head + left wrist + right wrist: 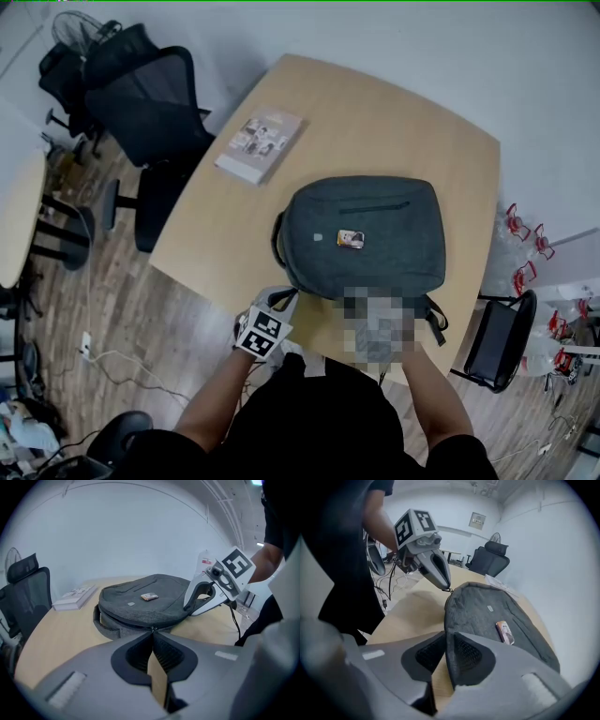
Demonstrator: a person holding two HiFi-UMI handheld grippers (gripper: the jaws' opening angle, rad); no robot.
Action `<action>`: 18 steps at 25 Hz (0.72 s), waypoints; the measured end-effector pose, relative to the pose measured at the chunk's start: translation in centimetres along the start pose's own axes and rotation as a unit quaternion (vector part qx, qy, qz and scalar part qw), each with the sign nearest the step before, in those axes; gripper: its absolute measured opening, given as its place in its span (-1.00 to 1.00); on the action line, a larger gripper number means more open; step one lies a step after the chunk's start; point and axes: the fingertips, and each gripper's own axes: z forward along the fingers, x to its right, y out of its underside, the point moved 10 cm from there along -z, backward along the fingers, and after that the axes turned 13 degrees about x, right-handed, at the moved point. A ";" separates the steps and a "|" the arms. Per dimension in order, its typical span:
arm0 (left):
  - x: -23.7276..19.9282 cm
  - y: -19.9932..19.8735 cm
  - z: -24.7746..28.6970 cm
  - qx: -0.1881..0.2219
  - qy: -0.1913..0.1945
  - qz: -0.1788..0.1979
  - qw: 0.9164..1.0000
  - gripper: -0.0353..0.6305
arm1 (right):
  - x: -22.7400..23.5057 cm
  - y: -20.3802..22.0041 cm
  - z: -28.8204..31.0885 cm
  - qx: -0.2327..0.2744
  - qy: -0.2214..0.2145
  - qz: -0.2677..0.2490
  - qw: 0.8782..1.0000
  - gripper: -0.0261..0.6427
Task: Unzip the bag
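A grey backpack (pixel 366 234) lies flat on the wooden table (pixel 394 131), with a small picture tag (pixel 351 239) on its top. My left gripper (pixel 281 300) is at the bag's near left corner. In the left gripper view its jaws (pixel 152 631) are shut, with the zipper pull (pixel 152 628) at their tips. The right gripper view shows the same grip, the left gripper (pixel 447 588) pinching the pull (pixel 448 591). My right gripper (pixel 449 637) is shut on the bag's near edge (pixel 451 667). In the head view a mosaic patch hides it.
A book (pixel 260 145) lies at the table's far left. Black office chairs (pixel 150 112) stand beyond the left edge, and another chair (pixel 497 337) stands at the right. A second table (pixel 19 216) is at the far left. Cables (pixel 112 361) lie on the floor.
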 end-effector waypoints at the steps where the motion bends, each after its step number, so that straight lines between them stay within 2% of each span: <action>1: 0.0 0.0 0.0 0.002 -0.002 -0.005 1.000 -0.81 | 0.1 -0.2 0.1 -0.001 0.004 0.002 1.000 -0.77; 5: 0.6 0.1 -0.2 0.009 -0.003 -0.014 1.000 -0.81 | 1.4 -0.7 -0.2 0.024 0.019 0.095 0.995 -0.85; 7: 1.4 -0.1 -0.1 0.011 0.003 -0.009 1.000 -0.80 | 1.8 -1.1 -0.1 0.032 0.022 0.122 0.992 -0.85; 11: 2.9 -0.5 0.7 0.013 0.011 0.001 1.000 -0.79 | 2.2 -2.1 0.7 0.039 0.027 0.153 0.987 -0.85; 14: 3.2 -0.6 1.0 0.020 0.010 -0.017 1.000 -0.78 | 2.4 -2.5 1.0 0.040 0.034 0.169 0.984 -0.85; 18: 3.3 -1.0 1.4 0.029 0.013 -0.036 0.999 -0.78 | 2.6 -3.0 1.4 0.043 0.037 0.164 0.985 -0.85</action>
